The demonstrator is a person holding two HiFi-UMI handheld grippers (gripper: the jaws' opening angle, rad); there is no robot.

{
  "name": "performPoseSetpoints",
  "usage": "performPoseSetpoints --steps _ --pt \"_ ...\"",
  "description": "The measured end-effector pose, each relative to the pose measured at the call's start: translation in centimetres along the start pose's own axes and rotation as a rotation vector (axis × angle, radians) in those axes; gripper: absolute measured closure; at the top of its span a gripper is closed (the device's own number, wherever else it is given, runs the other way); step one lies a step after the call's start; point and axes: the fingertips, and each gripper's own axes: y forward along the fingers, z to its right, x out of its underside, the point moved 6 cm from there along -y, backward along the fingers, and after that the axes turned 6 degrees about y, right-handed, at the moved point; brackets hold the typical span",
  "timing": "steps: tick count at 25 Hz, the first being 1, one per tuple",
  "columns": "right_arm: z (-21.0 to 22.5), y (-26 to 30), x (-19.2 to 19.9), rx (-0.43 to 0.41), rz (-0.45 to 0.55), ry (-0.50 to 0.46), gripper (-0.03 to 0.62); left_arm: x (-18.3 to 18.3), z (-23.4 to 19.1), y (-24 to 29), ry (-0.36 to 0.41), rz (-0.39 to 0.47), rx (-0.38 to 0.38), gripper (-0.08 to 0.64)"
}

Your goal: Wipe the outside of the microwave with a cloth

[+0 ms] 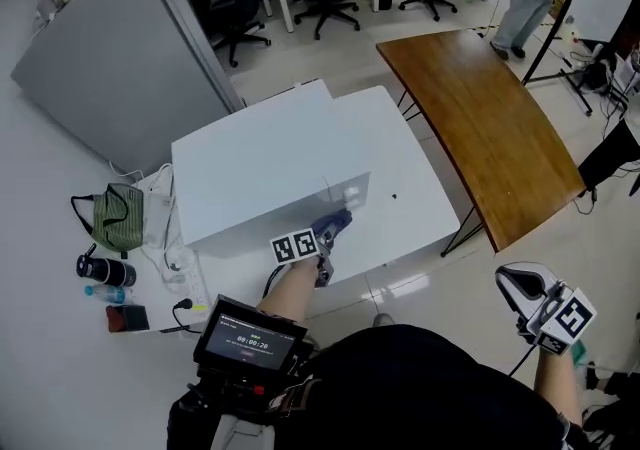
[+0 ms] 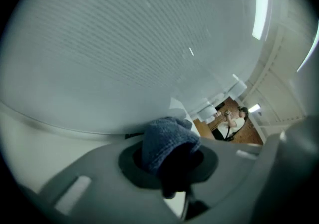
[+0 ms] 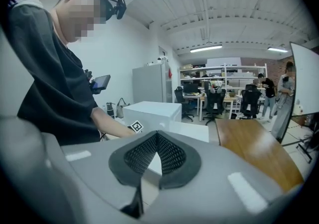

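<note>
My left hand-held gripper [image 1: 328,236] is clamped on the blue cloth [image 2: 167,138]. The cloth bulges out ahead of its jaws, against the near face of the white microwave [image 1: 262,178] on the white worktop [image 1: 412,200]. My right hand-held gripper [image 3: 157,137] hangs well apart, off the worktop, its jaws together on nothing.

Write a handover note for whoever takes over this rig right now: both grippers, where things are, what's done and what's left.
Left gripper: shut on the blue cloth, which is pressed against the near face of the white microwave, close to its right corner.
Right gripper: shut, empty, held off to the right, away from the white table.
Done: wiping is under way on the near face. The pictures don't show how much is clean.
Left: probably the rest of that face, the top and the other sides.
</note>
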Motion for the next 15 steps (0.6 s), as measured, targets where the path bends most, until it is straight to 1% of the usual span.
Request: performPoseSetpoints --steps 2,5,8,11,13,15 --pt "2.1 -2.4 0.1 0.033 0.009 0.002 0.586 0.0 3.1 3.3 0.015 0.003 0.038 0.503" --pt "4.0 -5.0 1.4 0.084 -0.027 0.006 0.586 -0.2 6.4 6.7 0.035 0.011 0.083 0.503" --pt "3.9 -5.4 1.6 0.079 -0.029 0.011 0.586 -0.4 8.4 7.3 0.051 0.012 0.114 0.503" --pt "2.0 -3.8 0.4 0.021 0.021 0.011 0.586 0.7 9.4 4.8 0.091 -0.019 0.157 0.502" --pt "0.5 -2.1 -0.2 -0.01 0.043 -0.004 0.586 1.7 9.7 1.3 0.111 -0.037 0.199 0.503" --pt "-1.6 -0.2 -0.9 -0.031 0.05 -0.024 0.586 2.3 9.5 -3.4 0.125 -0.034 0.244 0.502"
